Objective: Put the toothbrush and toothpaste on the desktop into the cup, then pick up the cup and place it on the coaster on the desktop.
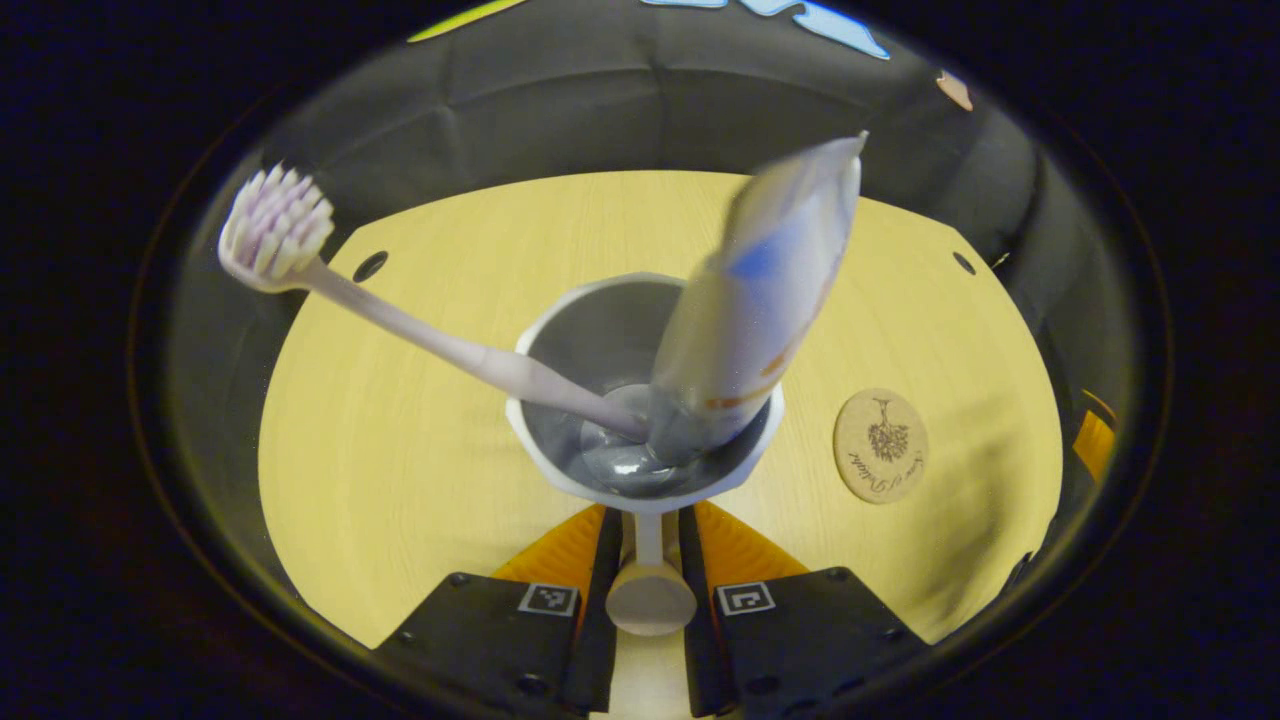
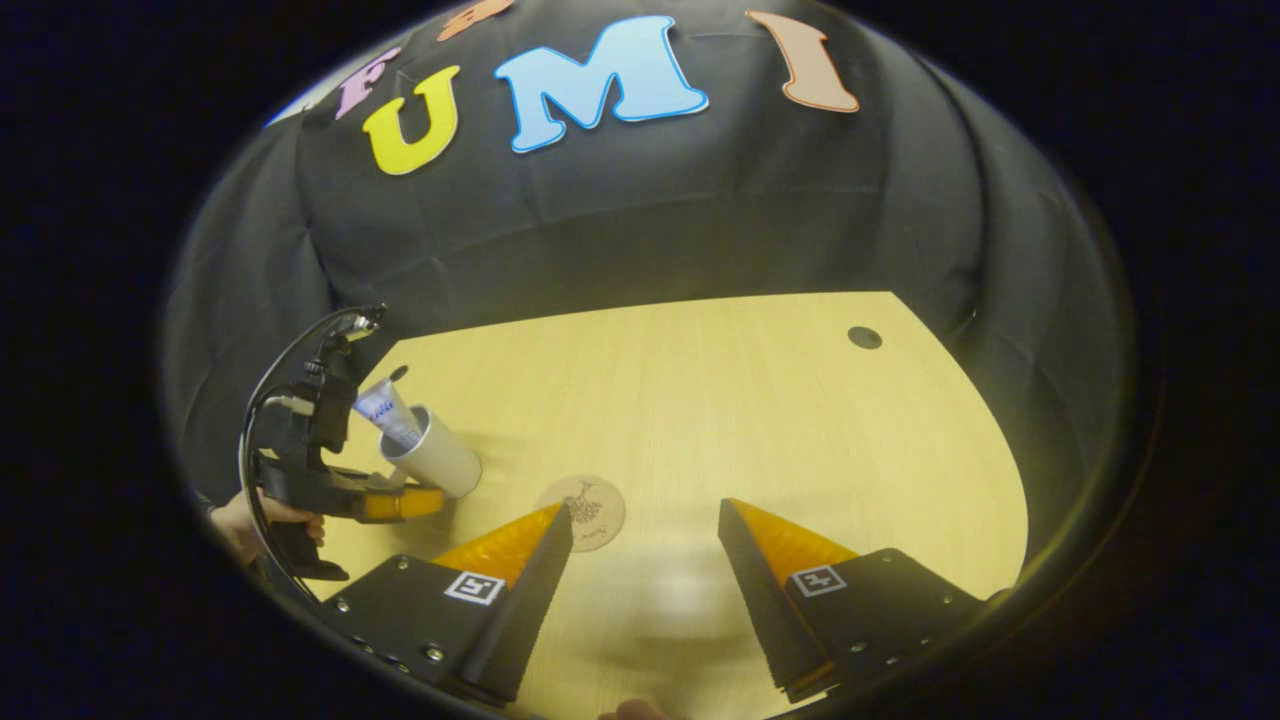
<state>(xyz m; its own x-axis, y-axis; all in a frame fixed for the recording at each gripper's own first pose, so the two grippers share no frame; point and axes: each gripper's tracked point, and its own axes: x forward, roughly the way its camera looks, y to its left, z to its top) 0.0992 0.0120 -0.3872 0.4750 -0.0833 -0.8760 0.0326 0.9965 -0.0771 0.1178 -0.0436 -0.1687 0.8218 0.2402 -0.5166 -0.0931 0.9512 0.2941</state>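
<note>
Holding the cup point(image 1: 645, 400) by its handle, the left hand-held gripper point(image 1: 648, 590) is kept above the surface point(image 1: 400, 450); toothbrush point(image 1: 300, 250) and toothpaste point(image 1: 760, 300) stand inside. Coaster point(image 1: 880, 445) lettering is unreadable. The right hand-held gripper point(image 2: 645, 560) is spread wide.

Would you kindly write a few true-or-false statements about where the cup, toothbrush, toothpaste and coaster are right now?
1. The toothbrush and toothpaste both stand in the cup. True.
2. The cup sits on the coaster. False: the coaster lies bare on the desktop, beside the cup.
3. The left claw grips the cup's handle. True.
4. The right claw holds the toothpaste. False: it is open and holds nothing.
5. The toothbrush's bristles are down in the cup. False: they point up, outside it.
</note>
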